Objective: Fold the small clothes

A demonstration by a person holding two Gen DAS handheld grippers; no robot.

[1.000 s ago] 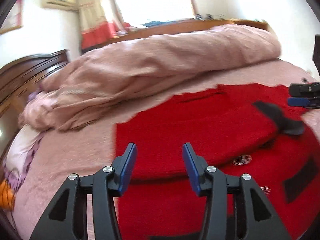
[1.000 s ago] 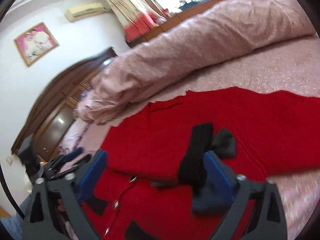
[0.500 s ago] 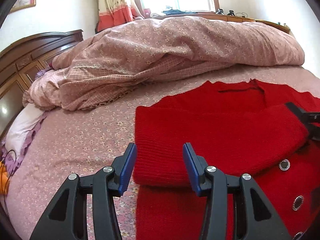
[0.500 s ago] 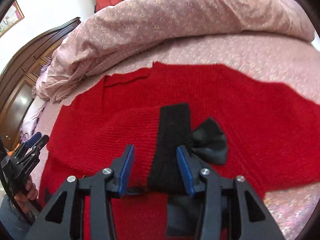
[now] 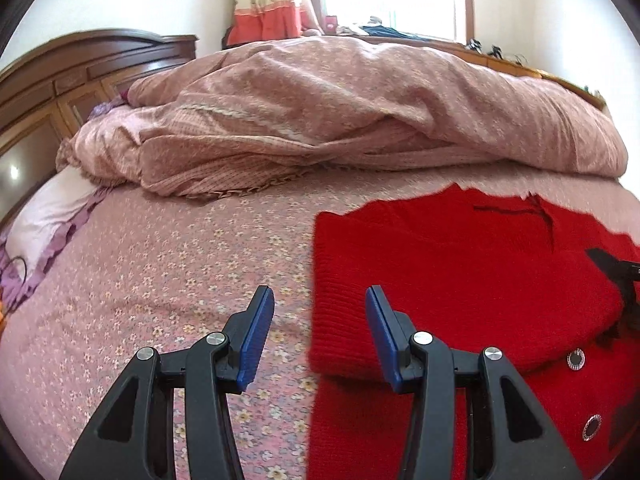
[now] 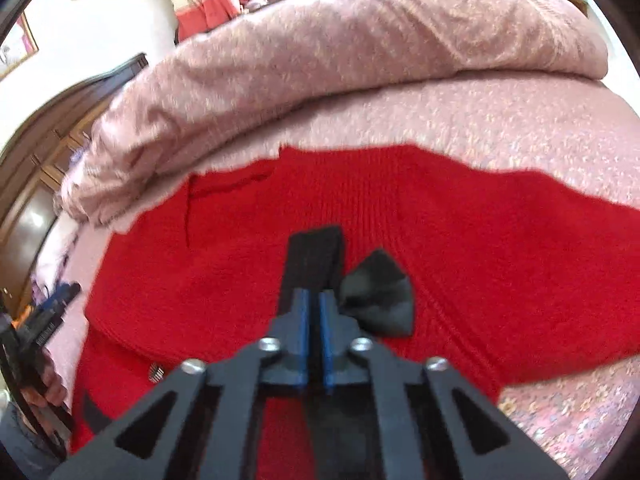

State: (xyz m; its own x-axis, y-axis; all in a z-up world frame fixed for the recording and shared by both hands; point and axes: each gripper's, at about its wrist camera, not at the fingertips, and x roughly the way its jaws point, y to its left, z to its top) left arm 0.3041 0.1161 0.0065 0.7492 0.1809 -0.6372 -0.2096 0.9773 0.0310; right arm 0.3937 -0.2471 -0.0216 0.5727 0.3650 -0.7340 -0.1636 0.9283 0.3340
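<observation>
Since a second ago the right tool (image 6: pixel 314 312) has drawn its jaws from wide apart to together, and they now pinch the black cuff (image 6: pixel 314 256) of the sleeve that lies folded across the red cardigan (image 6: pixel 460 248); the left tool (image 5: pixel 316 316) has slid sideways from over the red knit toward the garment's edge, its gap unchanged. That left tool stands partly apart with nothing between its blue pads (image 5: pixel 256 332), one pad over the flowered bedsheet (image 5: pixel 160 264) and the other over the folded sleeve's rounded edge (image 5: pixel 332 320). The cardigan lies spread flat on the bed, near the heaped pink quilt (image 5: pixel 340 112), with a black bow (image 6: pixel 378 296) just beside the pinched cuff and round buttons (image 5: pixel 575 359) showing along its front. The step in hand looks like the sleeve fold: one sleeve is already across the chest and the right tool has taken hold of its cuff, probably to straighten or reposition it. The next move likely calls for the right tool to carry the cuff without dragging the body of the knit askew, while the left tool closes on or pins the folded edge below it so the crease stays square. The thick knit may slip or bunch if it is pulled quickly.
</observation>
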